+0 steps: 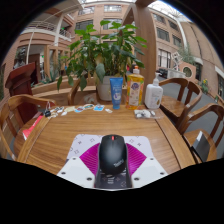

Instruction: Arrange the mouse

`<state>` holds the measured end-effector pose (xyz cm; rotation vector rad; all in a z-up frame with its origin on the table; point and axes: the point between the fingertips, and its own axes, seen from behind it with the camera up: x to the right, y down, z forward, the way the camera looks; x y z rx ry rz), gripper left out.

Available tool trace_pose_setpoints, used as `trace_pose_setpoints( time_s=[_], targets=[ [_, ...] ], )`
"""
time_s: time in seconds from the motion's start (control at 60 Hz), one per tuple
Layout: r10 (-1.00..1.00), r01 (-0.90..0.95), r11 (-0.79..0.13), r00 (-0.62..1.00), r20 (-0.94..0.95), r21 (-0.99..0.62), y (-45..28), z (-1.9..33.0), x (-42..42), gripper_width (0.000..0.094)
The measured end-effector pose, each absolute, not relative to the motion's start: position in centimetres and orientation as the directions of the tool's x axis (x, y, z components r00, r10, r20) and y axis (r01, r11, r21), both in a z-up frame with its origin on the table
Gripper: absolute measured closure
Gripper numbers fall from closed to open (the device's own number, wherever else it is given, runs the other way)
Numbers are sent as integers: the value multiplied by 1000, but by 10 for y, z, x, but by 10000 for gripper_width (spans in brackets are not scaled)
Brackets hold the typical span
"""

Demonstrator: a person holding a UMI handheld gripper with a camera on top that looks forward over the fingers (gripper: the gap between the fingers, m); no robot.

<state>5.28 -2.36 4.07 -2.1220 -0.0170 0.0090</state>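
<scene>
A black computer mouse (113, 153) sits between the two fingers of my gripper (113, 160), its nose pointing away from me. The magenta pads (88, 158) press on its left and right sides, so the gripper is shut on it. It is over a white patterned mat (87, 142) that lies on the near part of the wooden table (70, 125). I cannot tell whether the mouse touches the mat or hangs just above it.
At the table's far side stand a potted plant (100, 50), a blue can (117, 93), a yellow bottle (135, 88) and a white jar (153, 96). Small items (90, 107) lie before them. A red object (34, 126) lies left. Wooden chairs (185, 95) ring the table.
</scene>
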Motion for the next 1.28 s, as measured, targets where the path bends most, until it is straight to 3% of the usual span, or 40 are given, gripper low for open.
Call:
trace_pose_setpoints(
  time_s=[0.15,0.25,0.383,0.433,0.8,1.283],
  targets=[
    [30,-14,-623,999,-42,-782,-27,-13,48,510],
    [46,10,-607,999,-23,-795,-27,-9,47,450],
    [36,-14,-603,998,-45,-798,-43,14,46,66],
    [20,-20,-594,999,-40,-805,-55,27,48,100],
    [12,24,-489,1000,21,-872,-165,137,46,79],
    [24,67,-465,998,64,-883,-241,173,48,80]
  ],
)
